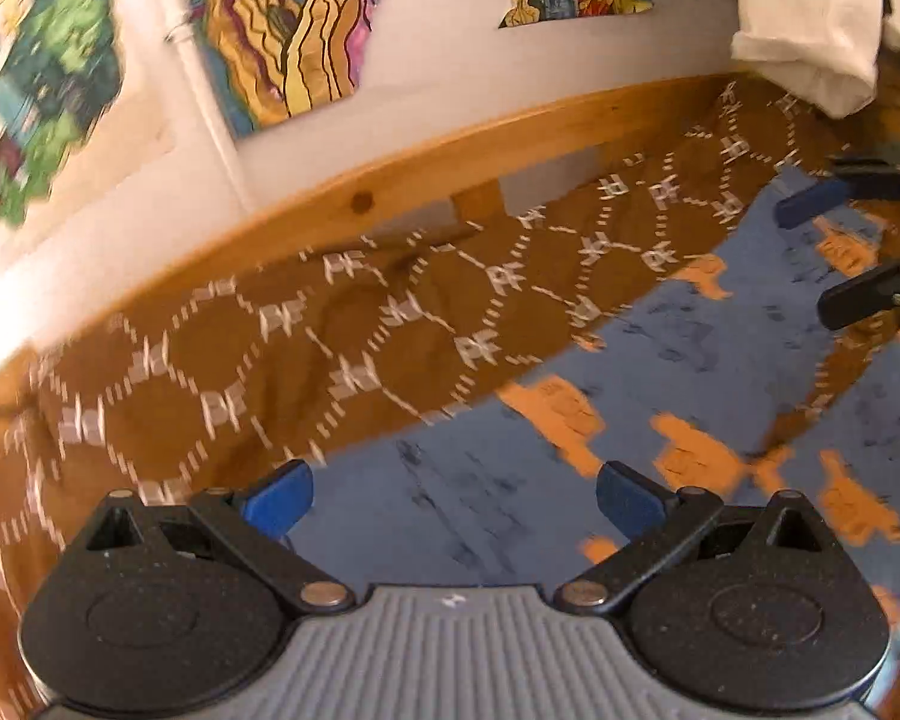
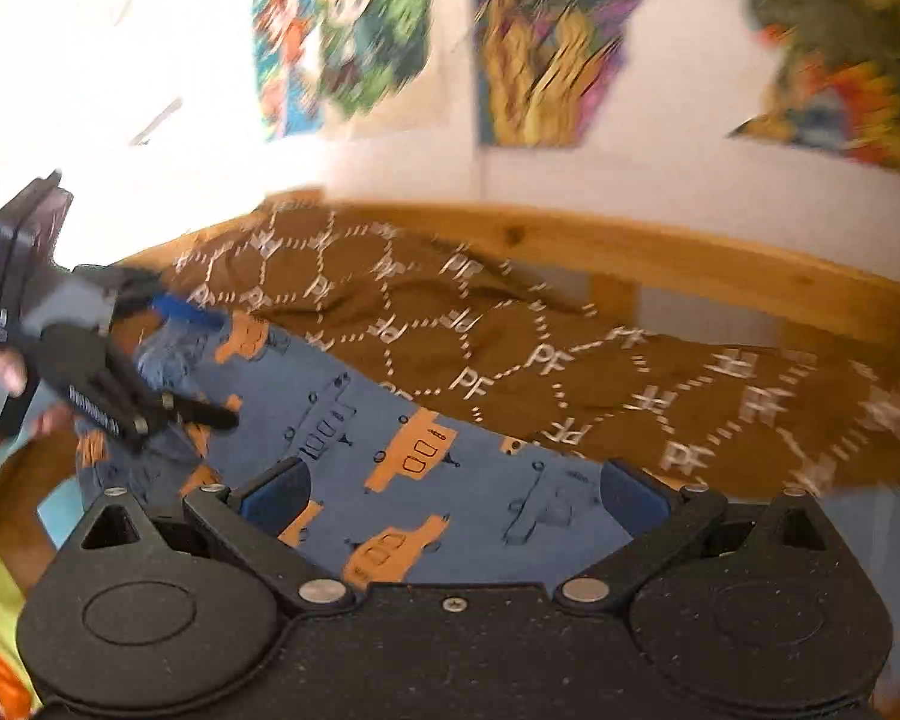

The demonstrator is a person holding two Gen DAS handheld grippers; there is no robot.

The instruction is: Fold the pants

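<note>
While both our grippers hang with jaws spread wide and empty, the pants [image 2: 450,468] lie flat on the brown patterned bedspread [image 2: 570,360].

We see the blue pants directly under and ahead of our left gripper [image 1: 453,495] and right gripper [image 2: 453,495], their long axis running side to side between us. In the right wrist view the left gripper sits over the bunched far-left end; which end is the waistband, we cannot tell through the blur.

A wooden-framed bed [image 1: 402,174] carries a brown cover [image 1: 222,372] (printed with white hexagons and letters), and blue pants [image 2: 450,468] with orange trucks lie spread on it.
</note>
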